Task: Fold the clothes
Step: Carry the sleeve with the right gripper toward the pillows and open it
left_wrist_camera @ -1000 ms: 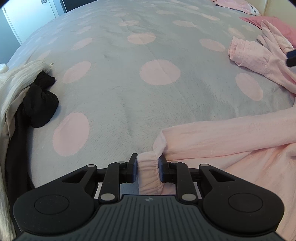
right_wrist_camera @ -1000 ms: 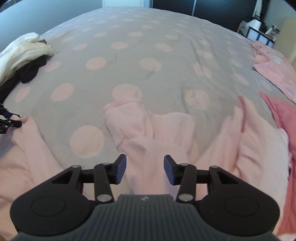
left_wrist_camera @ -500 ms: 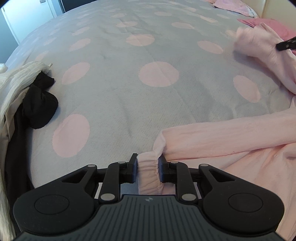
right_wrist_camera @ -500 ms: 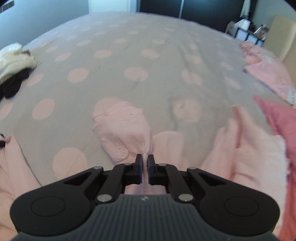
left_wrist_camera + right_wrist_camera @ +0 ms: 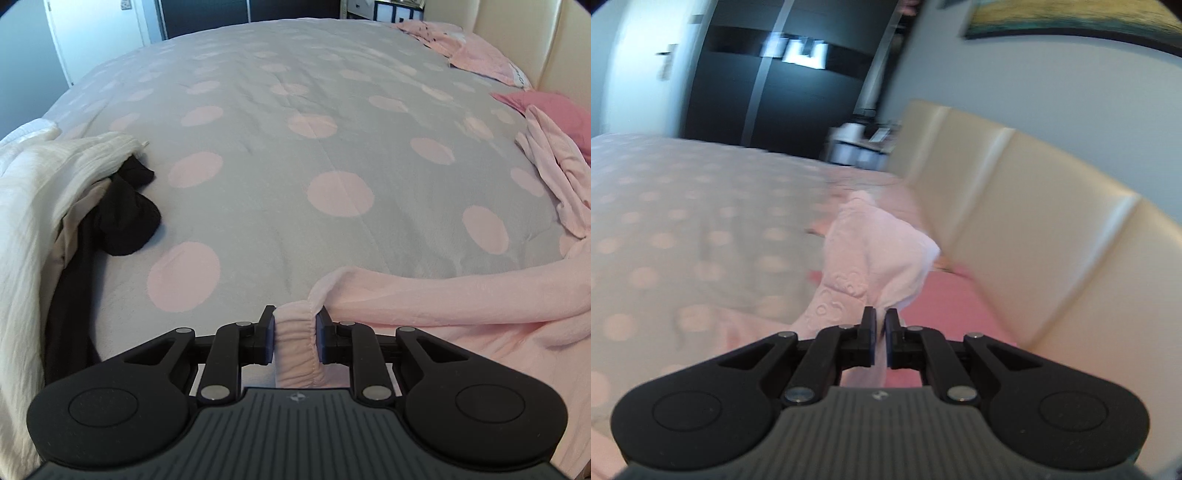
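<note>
On the dotted bed point(image 5: 332, 155), the left claw point(image 5: 294, 334) is clamping a pink garment's elastic cuff point(image 5: 295, 343). The right claw point(image 5: 881, 338) is pinching pink fabric point(image 5: 875, 251) nearly closed, lifting it beside the cream headboard point(image 5: 1015, 221).

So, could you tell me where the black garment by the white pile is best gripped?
Take the black garment at its bunched, rounded end, coming from the bare bedspread side; the rest is tucked under the white cloth.

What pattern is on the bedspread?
The bedspread is grey with large pale pink polka dots, clearest in the left wrist view.
</note>
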Demonstrator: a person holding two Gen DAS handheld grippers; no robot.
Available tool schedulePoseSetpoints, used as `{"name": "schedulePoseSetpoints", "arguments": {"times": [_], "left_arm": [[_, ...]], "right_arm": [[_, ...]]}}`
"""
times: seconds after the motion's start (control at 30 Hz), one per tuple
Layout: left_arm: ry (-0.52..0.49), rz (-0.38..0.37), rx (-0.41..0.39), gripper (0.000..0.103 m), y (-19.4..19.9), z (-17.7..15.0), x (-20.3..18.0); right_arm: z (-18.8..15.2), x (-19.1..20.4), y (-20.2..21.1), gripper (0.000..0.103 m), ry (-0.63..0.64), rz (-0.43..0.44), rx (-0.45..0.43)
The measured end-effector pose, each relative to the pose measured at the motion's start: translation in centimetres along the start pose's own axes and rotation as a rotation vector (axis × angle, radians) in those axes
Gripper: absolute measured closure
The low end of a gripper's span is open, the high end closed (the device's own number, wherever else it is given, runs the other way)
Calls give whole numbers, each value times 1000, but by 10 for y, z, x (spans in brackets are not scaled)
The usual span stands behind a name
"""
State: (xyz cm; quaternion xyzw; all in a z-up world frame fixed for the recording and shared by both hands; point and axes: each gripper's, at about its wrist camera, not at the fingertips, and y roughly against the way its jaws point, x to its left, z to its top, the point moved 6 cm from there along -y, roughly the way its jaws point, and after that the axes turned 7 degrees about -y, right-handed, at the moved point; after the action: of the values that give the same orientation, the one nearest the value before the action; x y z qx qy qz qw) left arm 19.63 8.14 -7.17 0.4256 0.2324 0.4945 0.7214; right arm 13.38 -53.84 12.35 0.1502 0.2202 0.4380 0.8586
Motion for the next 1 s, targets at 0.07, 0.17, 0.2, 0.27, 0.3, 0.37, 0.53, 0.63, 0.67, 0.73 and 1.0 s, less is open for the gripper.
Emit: {"name": "schedulePoseSetpoints", "arguments": {"times": [0.07, 0.17, 0.2, 0.27, 0.3, 0.37, 0.53, 0.63, 0.67, 0.73, 1.0], "left_arm": [[15, 14, -8, 85, 3, -1, 4], [48, 15, -31, 85, 10, 1, 8], [58, 14, -39, 85, 12, 2, 9], [48, 27, -61, 86, 18, 6, 8], [45, 32, -68, 86, 19, 8, 7], [52, 28, -79, 86, 22, 12, 8], [70, 48, -83, 86, 21, 21, 14], [92, 59, -86, 86, 17, 29, 21], [93, 69, -87, 86, 15, 32, 23], [91, 95, -87, 86, 10, 38, 27], [85, 141, 4, 86, -36, 41, 38]], "right_arm": [[-3, -42, 5, 97, -46, -95, 12], [-15, -91, 6, 97, -110, -181, 49], [-21, -101, 5, 97, -131, -190, 59], [-32, -114, 3, 97, -165, -198, 75], [-38, -119, 1, 97, -176, -199, 83], [-44, -119, -6, 97, -178, -196, 97], [-49, -107, -39, 97, -160, -201, 123], [-47, -95, -77, 97, -141, -201, 154], [-47, -90, -91, 97, -135, -199, 166], [-47, -77, -124, 96, -128, -192, 194], [-72, -14, -260, 72, -96, -152, 304]]}}
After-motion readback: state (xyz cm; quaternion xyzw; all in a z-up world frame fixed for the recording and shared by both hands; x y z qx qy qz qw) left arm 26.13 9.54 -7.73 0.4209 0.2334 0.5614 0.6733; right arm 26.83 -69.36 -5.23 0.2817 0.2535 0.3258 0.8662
